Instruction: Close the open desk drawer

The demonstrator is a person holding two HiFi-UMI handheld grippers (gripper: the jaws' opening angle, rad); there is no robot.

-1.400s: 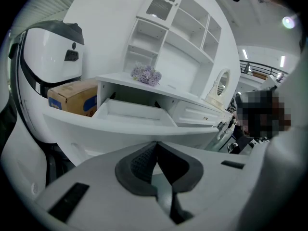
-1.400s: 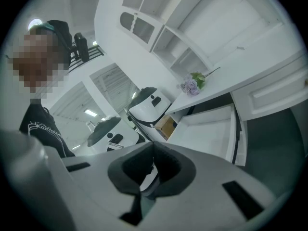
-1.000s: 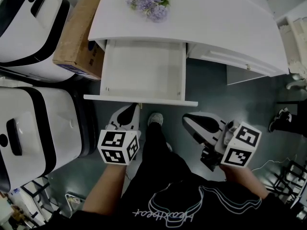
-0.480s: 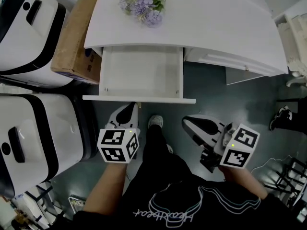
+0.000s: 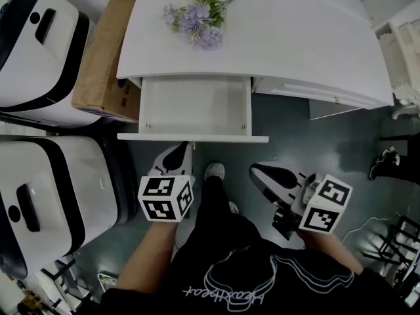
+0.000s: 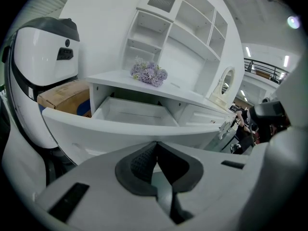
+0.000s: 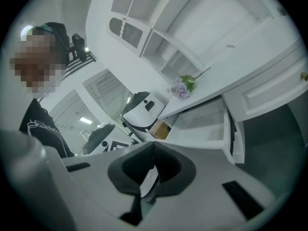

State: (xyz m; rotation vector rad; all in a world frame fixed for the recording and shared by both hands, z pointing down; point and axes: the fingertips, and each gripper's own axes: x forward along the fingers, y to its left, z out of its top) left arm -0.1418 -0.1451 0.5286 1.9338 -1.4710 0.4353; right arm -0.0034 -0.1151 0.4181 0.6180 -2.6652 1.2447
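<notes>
The big white wooden desk [image 5: 295, 38] with the curved top fills the far side. To its left sit two bulky white-and-black hard-shell cases [image 5: 46, 195], and a brown cardboard box [image 5: 98, 58] is wedged beside the desk.

The task's thing, a shallow white drawer [image 5: 195, 107], hangs pulled well out from under the desk's left half. It's empty as far as I can see. Its flat white front panel [image 5: 192, 137] faces the person, with the long edge running left to right. A tiny brassy nub sits at the middle of that edge, probably the knob.

The left tool [image 5: 172, 163] has its jaws pressed together with nothing between them. It points straight at the panel near its middle, just beside it. I don't think it's touching, but it's close enough that I wouldn't swear to it.

The right tool [image 5: 262, 172] is pinched shut on nothing too. It sits off past the drawer's right end and further back, angled in toward that corner.

So the left one is clearly nearer. The panel lies directly ahead of its tip and square across its line. My guess is a plain forward shove toward the desk does it. Pushing near the centre should keep the drawer from twisting on its runners.

A small sprig of purple flowers [image 5: 197, 18] lies on the desk above the drawer.
</notes>
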